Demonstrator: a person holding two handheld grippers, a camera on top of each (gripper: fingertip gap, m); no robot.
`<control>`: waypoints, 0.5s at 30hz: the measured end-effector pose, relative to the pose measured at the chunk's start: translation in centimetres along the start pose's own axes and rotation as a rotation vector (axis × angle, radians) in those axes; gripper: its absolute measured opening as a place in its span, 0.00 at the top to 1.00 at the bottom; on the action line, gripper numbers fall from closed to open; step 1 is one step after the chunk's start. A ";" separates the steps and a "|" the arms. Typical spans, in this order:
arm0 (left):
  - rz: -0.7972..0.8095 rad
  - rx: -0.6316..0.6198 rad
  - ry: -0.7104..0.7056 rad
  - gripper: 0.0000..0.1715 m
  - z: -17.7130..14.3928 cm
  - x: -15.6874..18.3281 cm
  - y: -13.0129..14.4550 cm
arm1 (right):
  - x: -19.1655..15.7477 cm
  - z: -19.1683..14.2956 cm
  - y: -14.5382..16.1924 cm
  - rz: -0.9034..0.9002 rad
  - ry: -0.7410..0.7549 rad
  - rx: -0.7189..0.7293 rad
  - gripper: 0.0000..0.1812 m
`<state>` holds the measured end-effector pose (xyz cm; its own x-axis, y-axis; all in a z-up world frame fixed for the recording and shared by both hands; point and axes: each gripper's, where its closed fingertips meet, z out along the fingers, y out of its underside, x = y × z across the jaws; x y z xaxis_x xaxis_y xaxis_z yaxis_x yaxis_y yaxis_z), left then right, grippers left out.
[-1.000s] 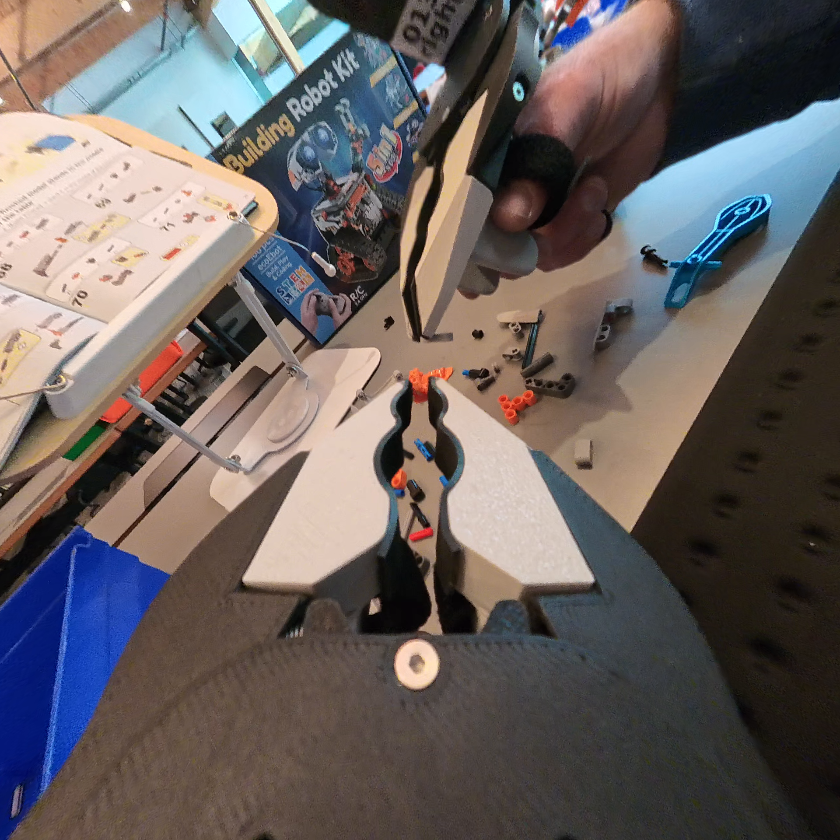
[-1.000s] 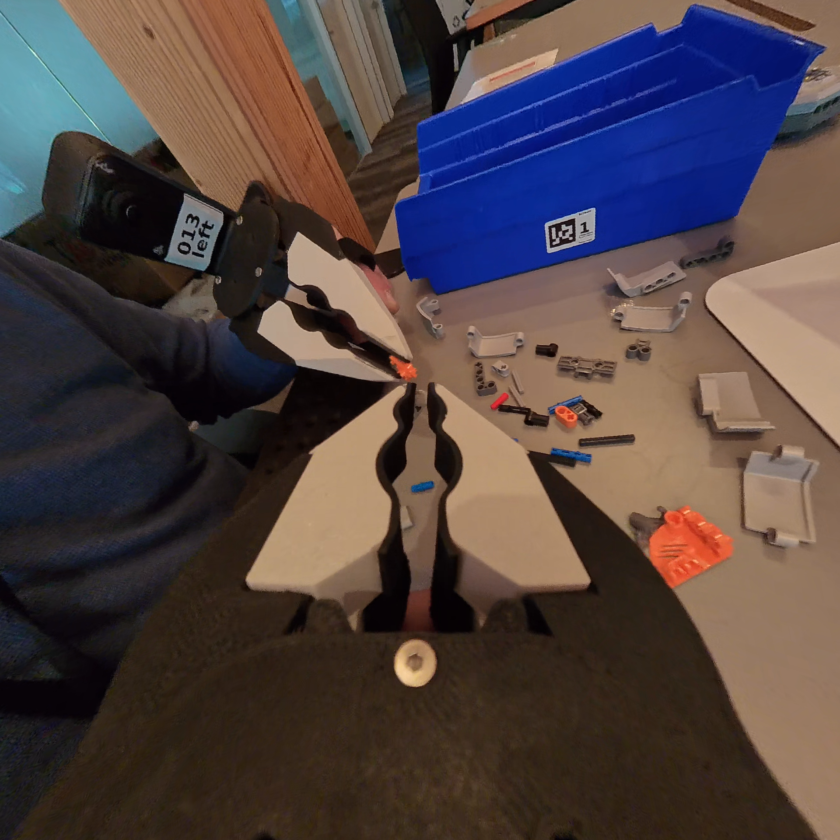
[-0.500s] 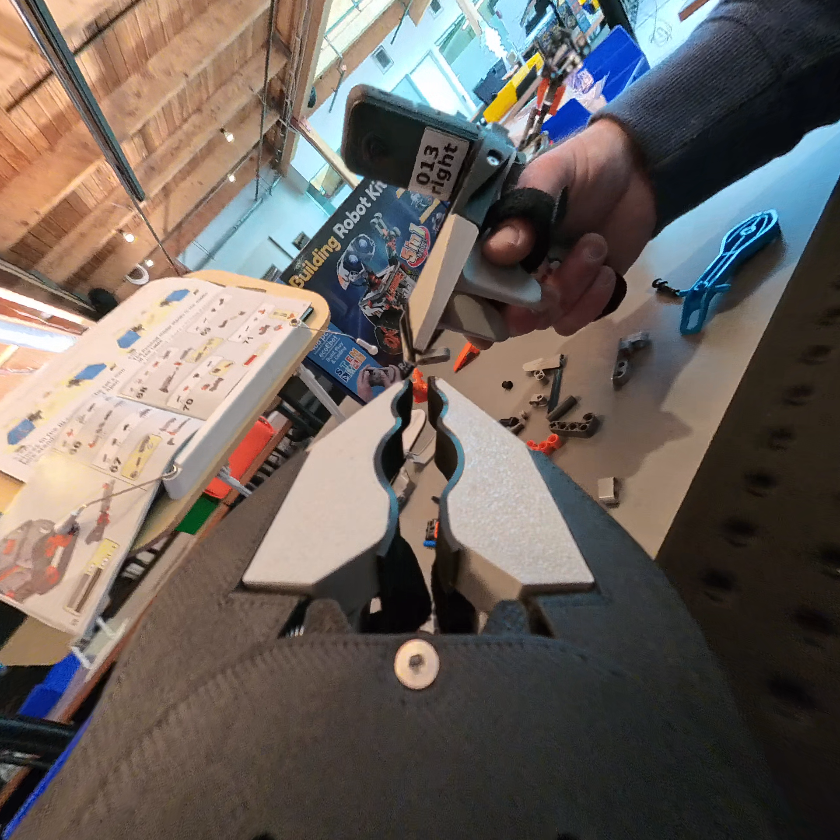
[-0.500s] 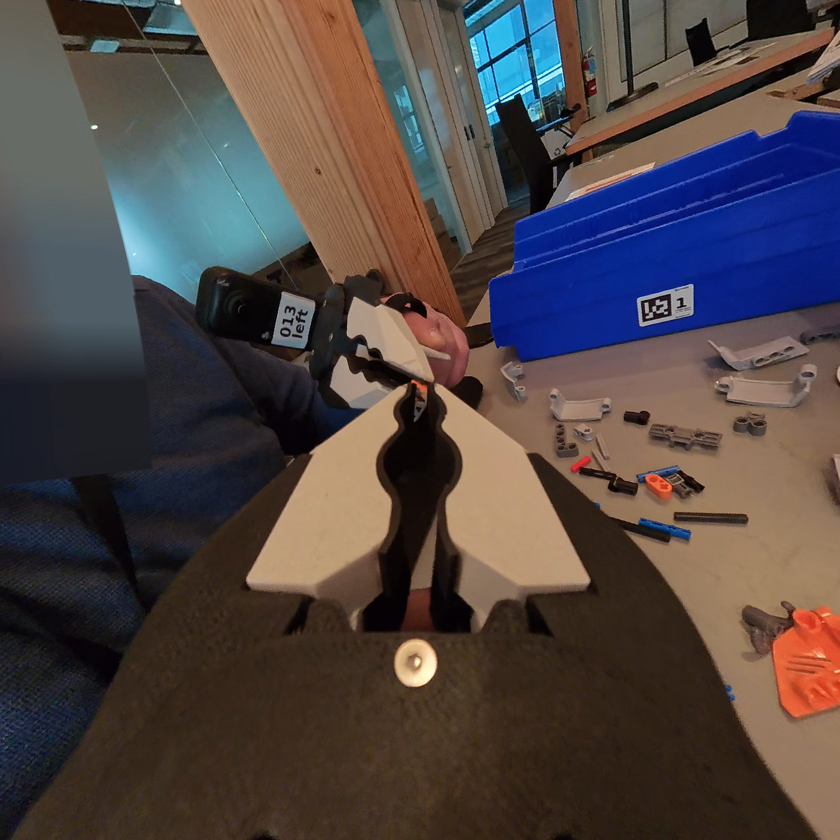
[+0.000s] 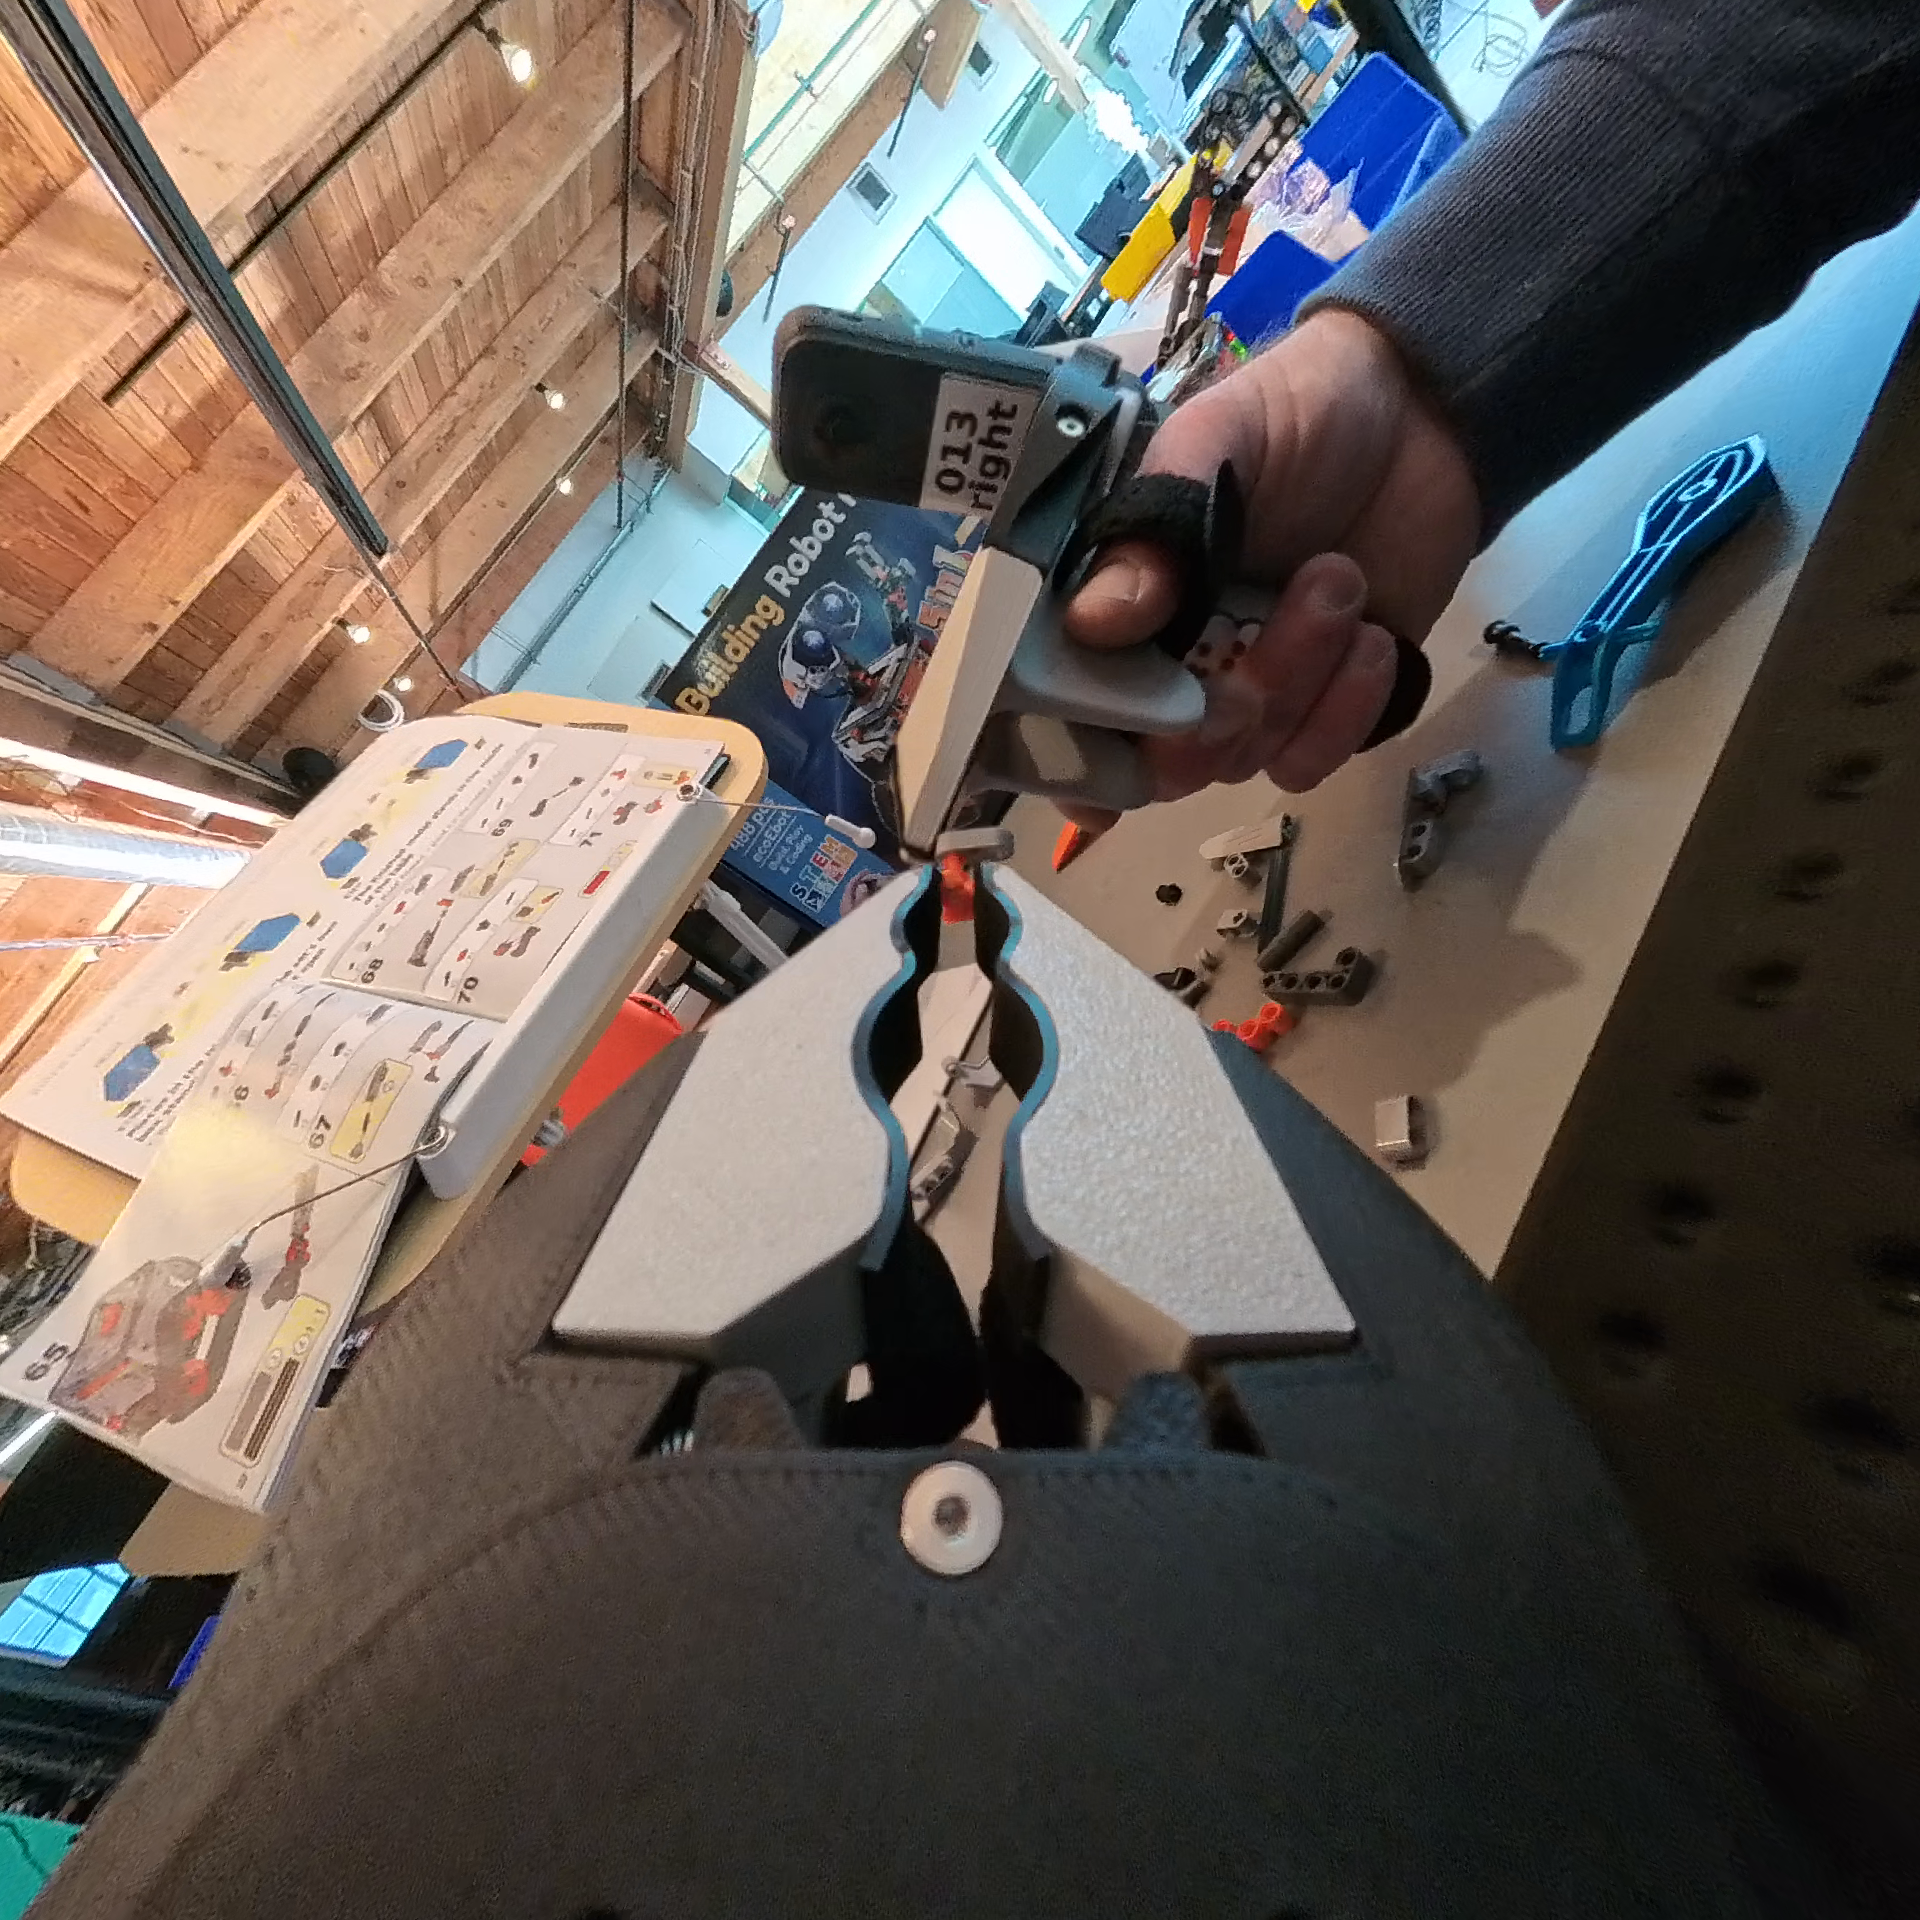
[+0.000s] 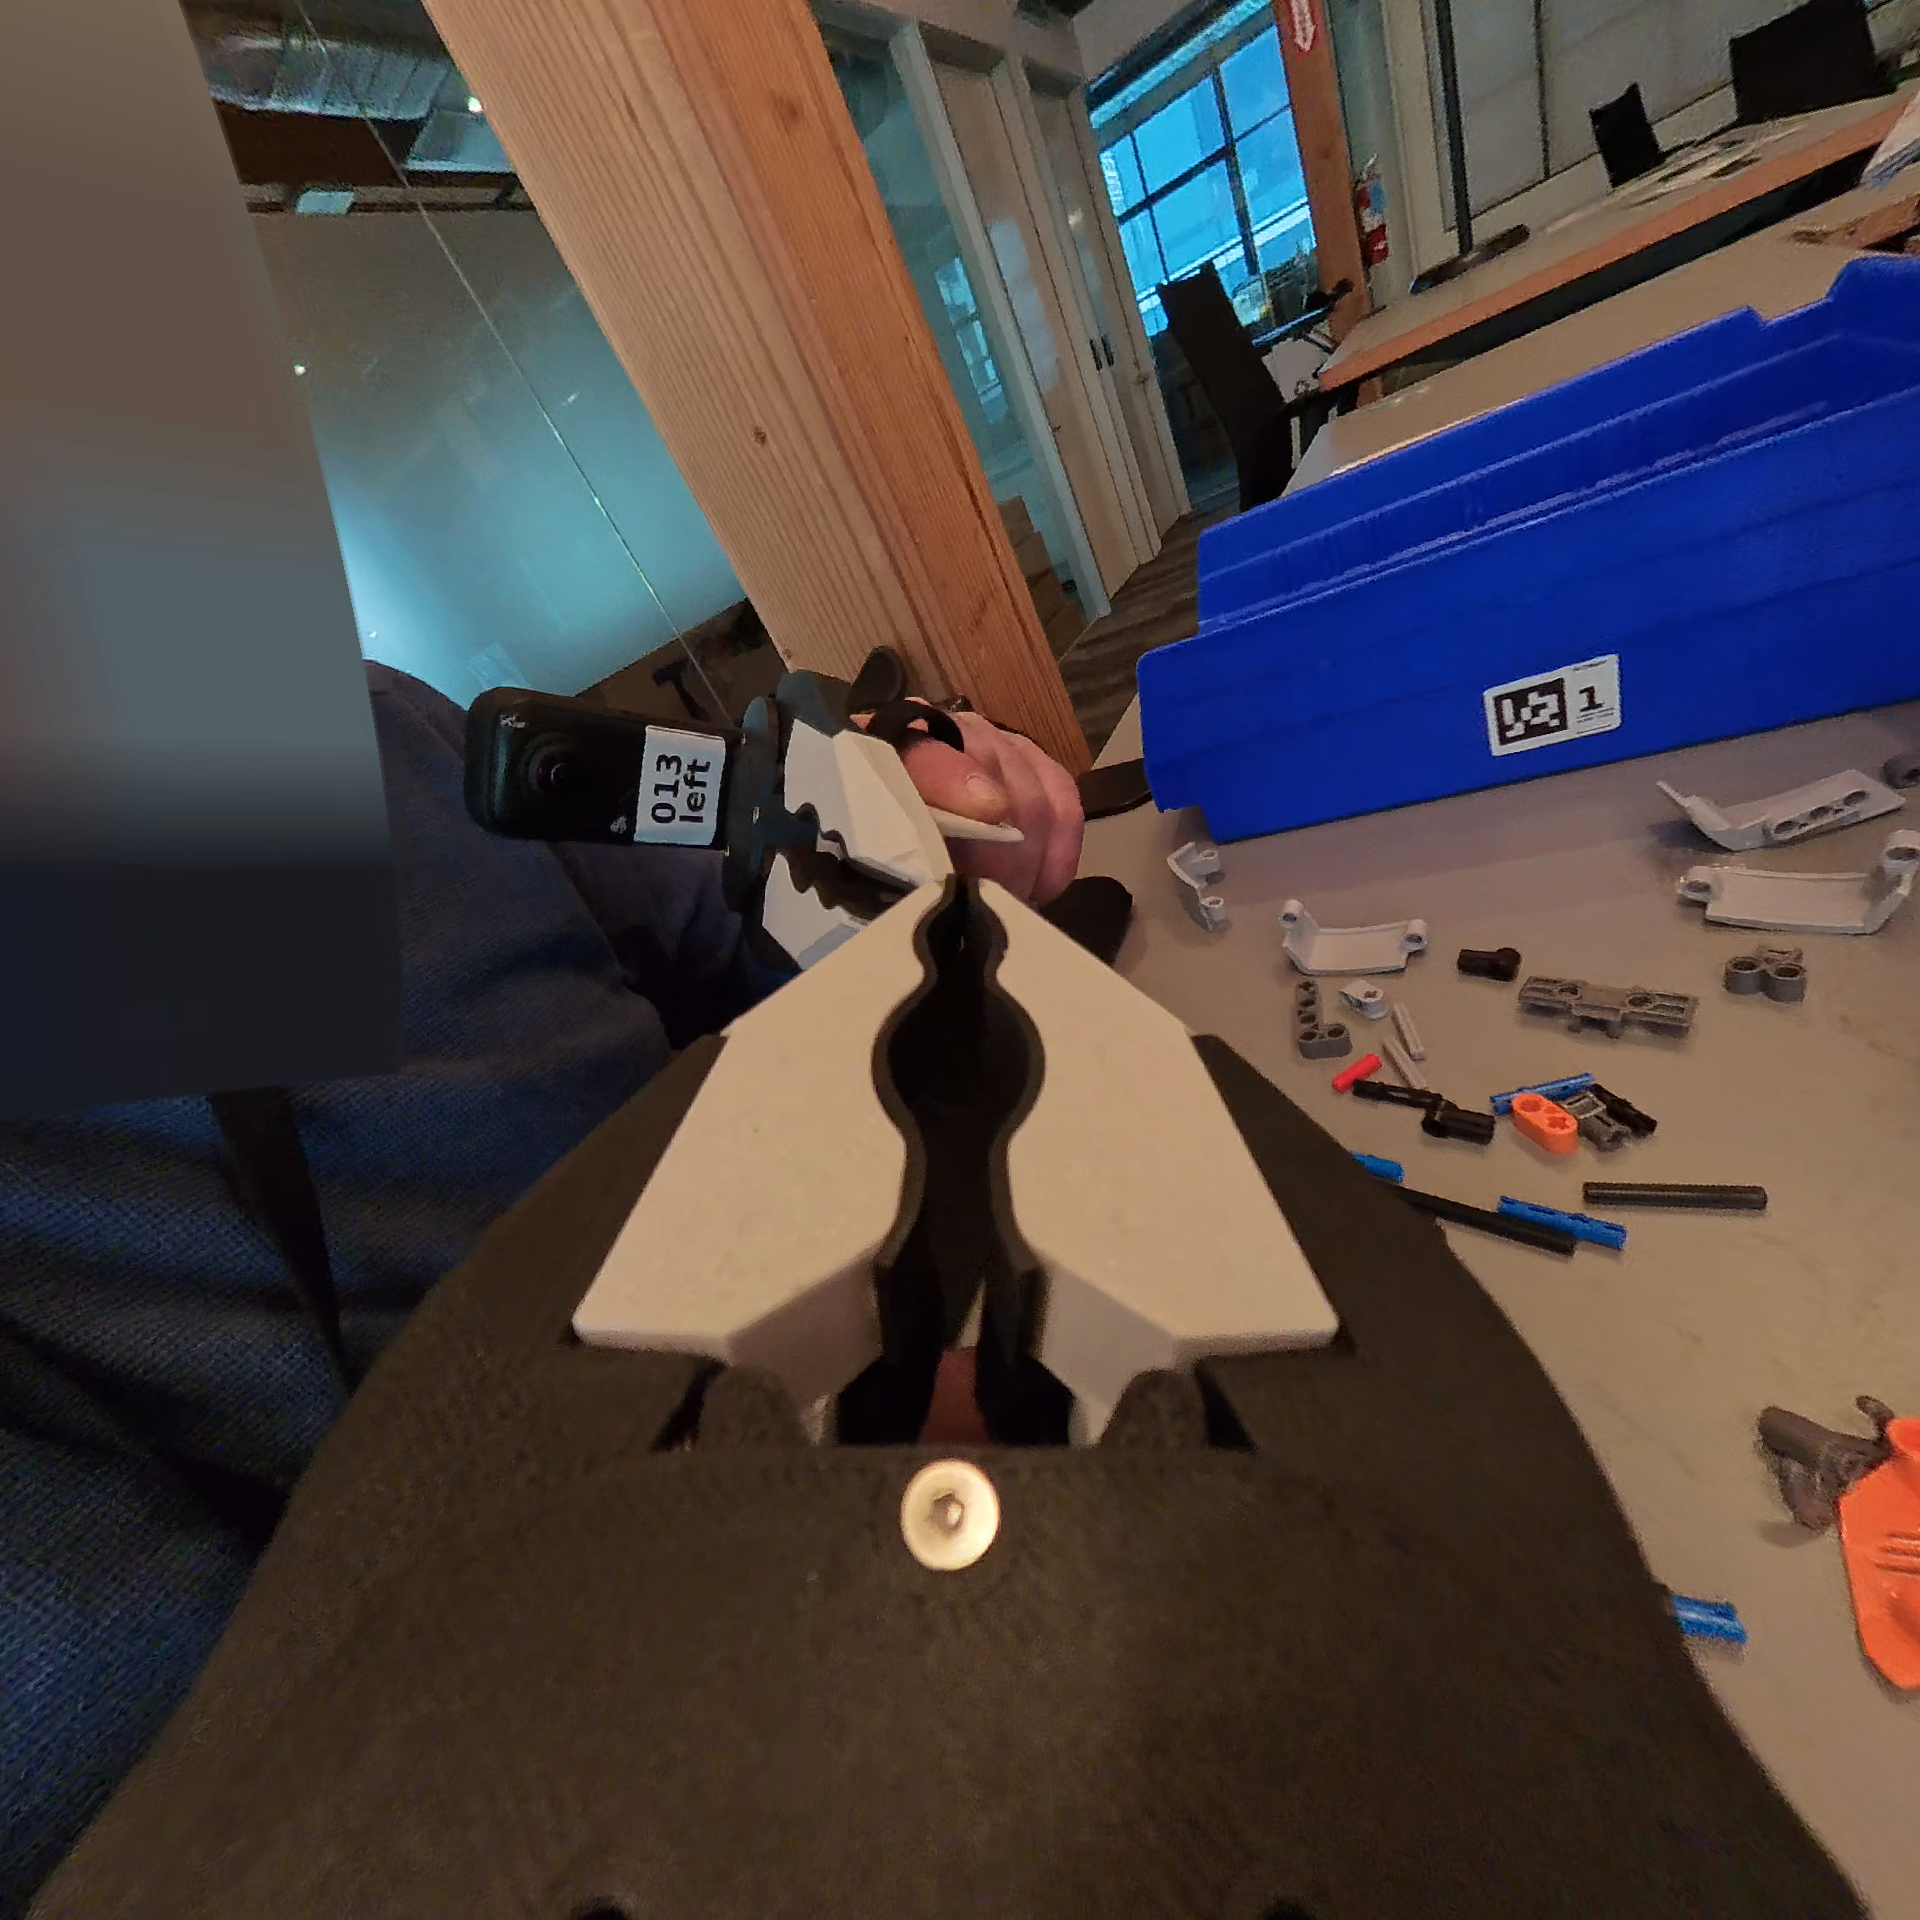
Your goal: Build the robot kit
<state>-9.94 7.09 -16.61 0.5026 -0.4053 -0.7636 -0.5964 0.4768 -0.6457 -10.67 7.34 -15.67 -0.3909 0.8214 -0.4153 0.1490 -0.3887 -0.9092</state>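
Observation:
My left gripper (image 5: pixel 956 883) is shut on a small orange piece (image 5: pixel 954 896) at its tips, held up in the air. My right gripper (image 6: pixel 961 894) is shut on a small grey piece (image 5: pixel 977 840), which shows only in the left wrist view. The two grippers meet tip to tip, with the grey piece right above the orange one. In the left wrist view a hand (image 5: pixel 1299 582) holds the right gripper (image 5: pixel 925 842). In the right wrist view the left gripper (image 6: pixel 904 852) sits just beyond my fingertips, its tips partly hidden.
An instruction booklet (image 5: pixel 416 914) rests on a stand at the left, with a kit box (image 5: pixel 821 665) behind. A blue tool (image 5: pixel 1652 582) and loose grey, black and orange pieces (image 5: pixel 1309 977) lie on the grey table. A blue bin (image 6: pixel 1558 561), grey brackets (image 6: pixel 1351 940) and an orange panel (image 6: pixel 1881 1558) lie to the right. My left and right fingertips are right by each other. Left tips and right tips are each some 20 cm from the orange panel (image 6: pixel 1881 1558).
Both grippers have lifted away from the table and come closer, tip to tip. Both views have tilted upward. Each gripper has kept its piece.

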 end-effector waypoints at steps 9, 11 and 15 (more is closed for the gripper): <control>-0.020 -0.005 0.005 0.98 0.3 0.1 -0.2 | 0.0 0.5 -0.1 -0.038 0.040 -0.002 1.00; -0.013 -0.010 0.003 0.98 0.3 0.1 -0.1 | 0.1 0.5 -0.1 -0.027 0.046 0.003 1.00; 0.000 -0.032 0.005 0.98 0.6 0.2 0.2 | 0.6 0.6 0.1 -0.002 0.066 0.008 1.00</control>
<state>-9.63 7.56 -16.94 0.4998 -0.4094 -0.7633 -0.6158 0.4517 -0.6455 -11.43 7.57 -15.99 -0.3303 0.8479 -0.4146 0.1412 -0.3899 -0.9099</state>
